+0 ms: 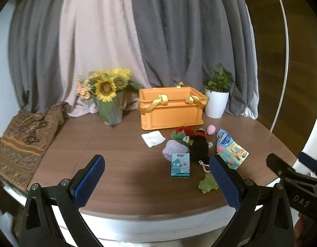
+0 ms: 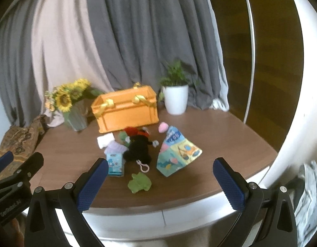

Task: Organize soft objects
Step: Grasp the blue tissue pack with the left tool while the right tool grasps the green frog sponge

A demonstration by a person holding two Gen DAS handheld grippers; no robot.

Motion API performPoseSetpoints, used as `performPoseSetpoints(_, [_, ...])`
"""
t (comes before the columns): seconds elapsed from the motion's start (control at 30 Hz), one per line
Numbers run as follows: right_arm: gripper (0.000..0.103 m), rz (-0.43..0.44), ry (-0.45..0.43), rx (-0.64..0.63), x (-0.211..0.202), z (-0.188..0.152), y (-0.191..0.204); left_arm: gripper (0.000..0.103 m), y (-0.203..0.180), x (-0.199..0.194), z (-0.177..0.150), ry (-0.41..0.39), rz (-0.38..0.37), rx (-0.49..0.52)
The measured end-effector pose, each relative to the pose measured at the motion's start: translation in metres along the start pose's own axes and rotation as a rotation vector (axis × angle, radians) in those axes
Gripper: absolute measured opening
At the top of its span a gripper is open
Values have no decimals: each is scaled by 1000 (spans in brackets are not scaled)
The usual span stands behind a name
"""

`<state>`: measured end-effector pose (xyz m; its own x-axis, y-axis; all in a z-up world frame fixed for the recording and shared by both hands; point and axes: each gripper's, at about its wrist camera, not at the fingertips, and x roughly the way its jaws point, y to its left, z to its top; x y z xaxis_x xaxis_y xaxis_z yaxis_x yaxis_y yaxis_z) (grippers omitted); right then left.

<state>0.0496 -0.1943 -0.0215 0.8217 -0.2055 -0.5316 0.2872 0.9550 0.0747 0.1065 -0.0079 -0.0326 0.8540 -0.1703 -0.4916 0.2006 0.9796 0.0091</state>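
Both grippers hover off the near table edge, left gripper [image 1: 156, 182] and right gripper [image 2: 160, 182] with jaws wide open, nothing held. Soft toys lie piled mid-table in front of the orange crate [image 1: 170, 108]: green frog [image 2: 139, 183] nearest, black plush [image 2: 139, 149], cloth book [image 2: 177, 154]. Likely best start: take the frog, pinch its body centre, lift clear, drop into crate.
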Motion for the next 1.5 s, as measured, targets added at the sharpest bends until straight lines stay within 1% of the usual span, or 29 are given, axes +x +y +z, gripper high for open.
performPoseSetpoints(0.1, [103,-6,38,36,20,-3,3,103,7,27,4,24,-43,26])
performPoseSetpoints(0.27, [102,-50,106,124,62,-13,14,102,17,74,7,73,-130,88])
performPoseSetpoints(0.37, [101,-73,144,160,82,-19,21,100,20,102,8,117,-194,112])
performPoseSetpoints(0.5, [99,-107,185,221,106,-27,28,98,21,139,10,177,-258,136])
performPoseSetpoints(0.63, [93,-157,242,285,130,-41,30,96,16,170,8,226,-322,173])
performPoseSetpoints(0.77, [90,-187,298,362,149,-58,30,95,9,195,3,281,-378,195])
performPoseSetpoints(0.87, [86,-208,337,397,160,-70,32,93,2,210,-1,316,-414,201])
performPoseSetpoints(0.97, [85,-210,353,416,168,-78,37,93,-6,222,-3,335,-435,207])
performPoseSetpoints(1.07, [84,-216,347,406,175,-84,45,93,-12,234,-7,363,-440,210])
performPoseSetpoints(1.2, [79,-219,340,407,183,-87,50,92,-21,250,-13,406,-434,209])
performPoseSetpoints(1.3, [77,-225,327,424,188,-89,49,89,-27,259,-19,437,-428,208])
performPoseSetpoints(1.37, [74,-227,325,428,192,-90,49,89,-31,264,-22,451,-425,213])
performPoseSetpoints(1.5, [72,-227,317,436,195,-92,49,82,-39,270,-29,461,-415,228])
